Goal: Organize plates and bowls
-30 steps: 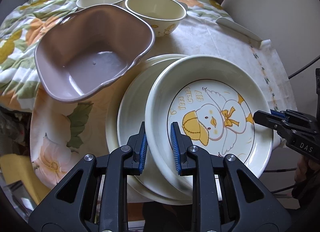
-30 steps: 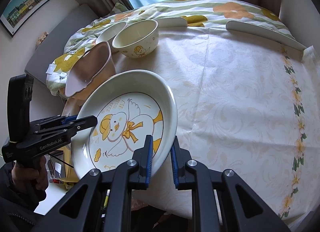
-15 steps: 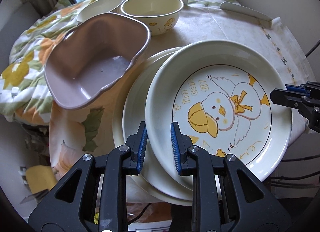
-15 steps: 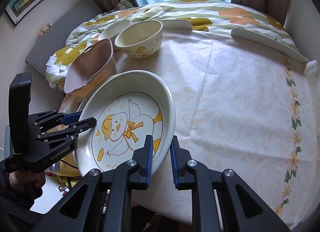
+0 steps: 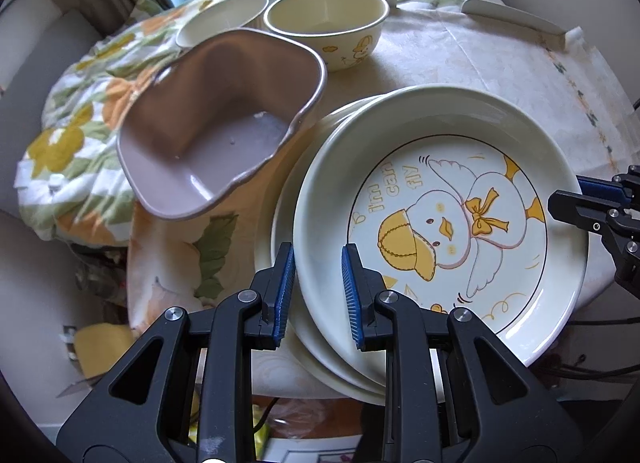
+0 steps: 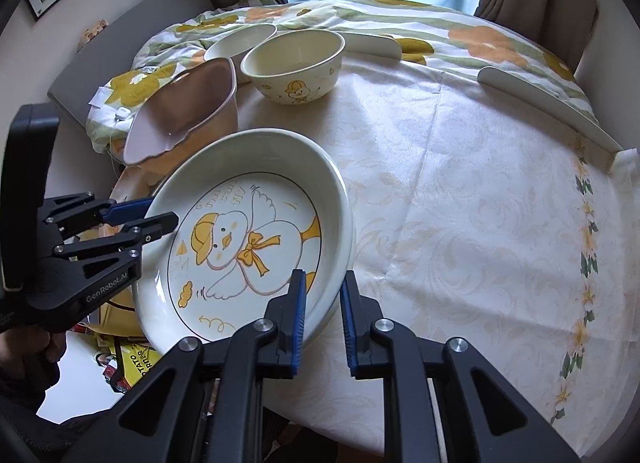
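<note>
A cream duck plate (image 5: 440, 219) lies over a stack of plain cream plates (image 5: 280, 231) at the table's near edge; it also shows in the right wrist view (image 6: 248, 239). My left gripper (image 5: 318, 291) is shut on the duck plate's near rim. My right gripper (image 6: 323, 315) is shut on the opposite rim. A mauve square bowl (image 5: 224, 119) sits tilted to the left. A cream duck bowl (image 5: 328, 31) and a smaller cream bowl (image 5: 222, 19) stand behind it.
The round table (image 6: 460, 203) has a pale patterned cloth. Flowered bedding (image 6: 400, 23) lies beyond the far edge. Two white edge guards (image 6: 540, 99) sit on the far right rim. Clutter lies on the floor below the near edge.
Both grippers have carried the duck plate slightly away from the table's near edge, over the plain stack. The plate now sits lower and flatter.
</note>
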A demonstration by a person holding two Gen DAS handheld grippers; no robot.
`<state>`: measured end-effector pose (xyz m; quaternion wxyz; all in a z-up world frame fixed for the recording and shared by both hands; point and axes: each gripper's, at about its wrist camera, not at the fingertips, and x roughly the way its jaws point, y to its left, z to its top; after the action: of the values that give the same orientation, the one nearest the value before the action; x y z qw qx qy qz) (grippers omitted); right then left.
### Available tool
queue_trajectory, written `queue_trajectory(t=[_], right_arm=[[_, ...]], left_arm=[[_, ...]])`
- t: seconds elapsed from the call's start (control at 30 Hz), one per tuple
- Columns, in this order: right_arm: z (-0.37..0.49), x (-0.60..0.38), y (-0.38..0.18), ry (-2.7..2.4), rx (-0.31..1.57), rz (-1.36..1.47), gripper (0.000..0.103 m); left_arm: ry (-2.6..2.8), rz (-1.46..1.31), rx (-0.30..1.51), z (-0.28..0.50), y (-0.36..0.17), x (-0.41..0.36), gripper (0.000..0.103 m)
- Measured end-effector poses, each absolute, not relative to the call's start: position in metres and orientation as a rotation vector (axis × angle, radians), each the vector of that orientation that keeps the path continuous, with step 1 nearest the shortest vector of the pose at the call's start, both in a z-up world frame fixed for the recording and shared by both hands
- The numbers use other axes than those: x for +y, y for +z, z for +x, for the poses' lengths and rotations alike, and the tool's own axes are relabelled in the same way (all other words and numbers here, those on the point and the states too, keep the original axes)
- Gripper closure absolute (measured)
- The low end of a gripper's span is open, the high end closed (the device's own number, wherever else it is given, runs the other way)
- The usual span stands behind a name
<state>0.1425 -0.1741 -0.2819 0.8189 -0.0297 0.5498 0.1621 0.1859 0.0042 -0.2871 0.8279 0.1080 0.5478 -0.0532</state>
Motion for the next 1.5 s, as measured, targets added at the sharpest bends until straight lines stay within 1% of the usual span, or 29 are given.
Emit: queue_trajectory(t=[0.4, 0.5, 0.63, 1.1, 1.3, 1.4, 1.5], right_arm=[[0.143, -0.172, -0.282, 0.337, 1.173, -0.066, 0.087], [0.143, -0.171, -0.283, 0.333, 1.171, -0.070, 0.087], [0.142, -0.165, -0.283, 0.317, 1.161, -0.120, 0.087], [0.142, -0.165, -0.283, 0.312, 1.161, -0.122, 0.087], [0.140, -0.164, -0.281, 0.323, 1.156, -0.119, 0.087], [0.140, -0.167, -0.272, 0.325, 1.134, -0.108, 0.087], [0.143, -0.175, -0.255, 0.343, 1.098, -0.068, 0.087]], left_arm=[[-0.103, 0.205, 1.182, 0.187, -0.285, 0.006, 0.083], [-0.099, 0.211, 1.188, 0.187, -0.285, 0.005, 0.080], [-0.092, 0.213, 1.193, 0.187, -0.285, 0.003, 0.080], [-0.043, 0.259, 1.186, 0.182, -0.280, 0.000, 0.080], [-0.040, 0.237, 1.190, 0.181, -0.278, 0.002, 0.079], [-0.040, 0.200, 1.180, 0.179, -0.270, 0.006, 0.079], [-0.024, 0.140, 1.141, 0.178, -0.248, 0.016, 0.079]])
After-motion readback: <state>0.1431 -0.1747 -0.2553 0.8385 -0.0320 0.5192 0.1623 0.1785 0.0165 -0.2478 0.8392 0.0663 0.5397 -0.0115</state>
